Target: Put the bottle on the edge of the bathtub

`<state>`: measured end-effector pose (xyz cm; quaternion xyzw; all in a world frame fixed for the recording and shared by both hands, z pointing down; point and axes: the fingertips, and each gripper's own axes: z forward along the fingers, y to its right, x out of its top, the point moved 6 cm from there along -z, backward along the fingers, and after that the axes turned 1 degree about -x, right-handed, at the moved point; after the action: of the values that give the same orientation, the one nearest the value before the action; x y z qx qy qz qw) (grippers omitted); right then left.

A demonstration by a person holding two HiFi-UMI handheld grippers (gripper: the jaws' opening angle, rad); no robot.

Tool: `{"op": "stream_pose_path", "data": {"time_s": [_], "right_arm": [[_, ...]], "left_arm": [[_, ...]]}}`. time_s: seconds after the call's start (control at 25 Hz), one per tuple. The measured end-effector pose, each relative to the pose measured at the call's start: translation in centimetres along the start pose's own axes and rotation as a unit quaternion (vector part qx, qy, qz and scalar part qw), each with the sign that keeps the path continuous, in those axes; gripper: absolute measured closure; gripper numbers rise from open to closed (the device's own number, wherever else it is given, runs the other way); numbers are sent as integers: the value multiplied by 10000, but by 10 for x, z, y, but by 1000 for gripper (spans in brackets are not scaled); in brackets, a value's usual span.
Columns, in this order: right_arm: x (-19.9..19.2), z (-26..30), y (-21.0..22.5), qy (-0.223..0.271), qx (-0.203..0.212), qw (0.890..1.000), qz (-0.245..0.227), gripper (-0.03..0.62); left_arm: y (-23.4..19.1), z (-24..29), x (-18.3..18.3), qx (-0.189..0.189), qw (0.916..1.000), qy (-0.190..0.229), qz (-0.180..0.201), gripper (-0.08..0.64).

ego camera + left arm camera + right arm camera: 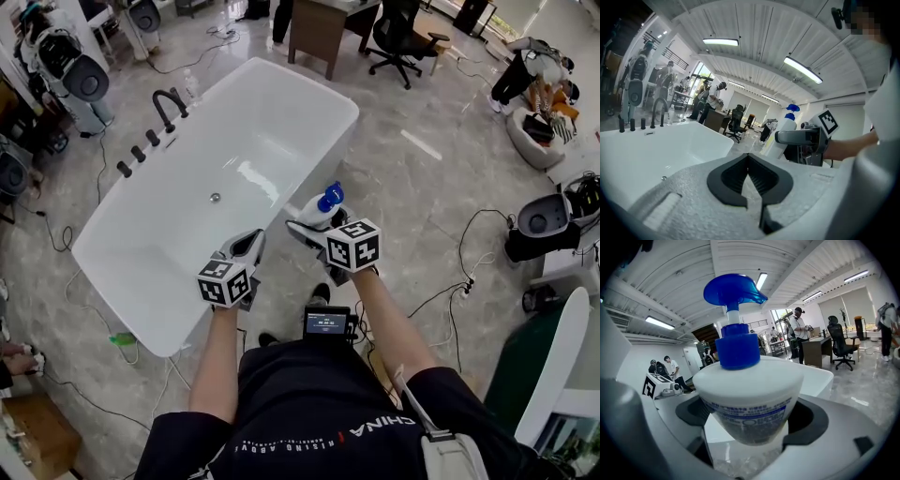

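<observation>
A white bottle (322, 210) with a blue pump top sits between the jaws of my right gripper (315, 223), which is shut on its body. It hangs over the floor just beside the near long rim of the white bathtub (343, 99). In the right gripper view the bottle (750, 394) stands upright and fills the middle, with the black pads (813, 418) pressed on both its sides. My left gripper (246, 249) hovers over the same rim, left of the bottle, shut and holding nothing. From the left gripper view the bottle (785, 127) and right gripper (802, 138) show at the right.
A black faucet (169, 103) and several black knobs stand on the tub's far rim. Cables trail over the marble floor (431, 178) around the tub. A desk (319, 26) and an office chair (398, 37) stand beyond it. A person (525, 67) crouches at the far right.
</observation>
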<state>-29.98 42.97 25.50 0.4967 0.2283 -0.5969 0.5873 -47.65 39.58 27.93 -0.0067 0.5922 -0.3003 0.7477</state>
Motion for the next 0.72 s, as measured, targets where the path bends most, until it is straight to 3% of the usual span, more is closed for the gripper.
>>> {"op": "stream_pose_path", "data": {"time_s": [0.32,0.72], "right_arm": [[18,15,72,70,-18,9996,286,95],[51,8,192,384,-45,9976,573,95]], "left_arm": [[-7,73,21,-73,9995,-277,105,551],[2,191,71,-235,9973,-457,521,551]]}}
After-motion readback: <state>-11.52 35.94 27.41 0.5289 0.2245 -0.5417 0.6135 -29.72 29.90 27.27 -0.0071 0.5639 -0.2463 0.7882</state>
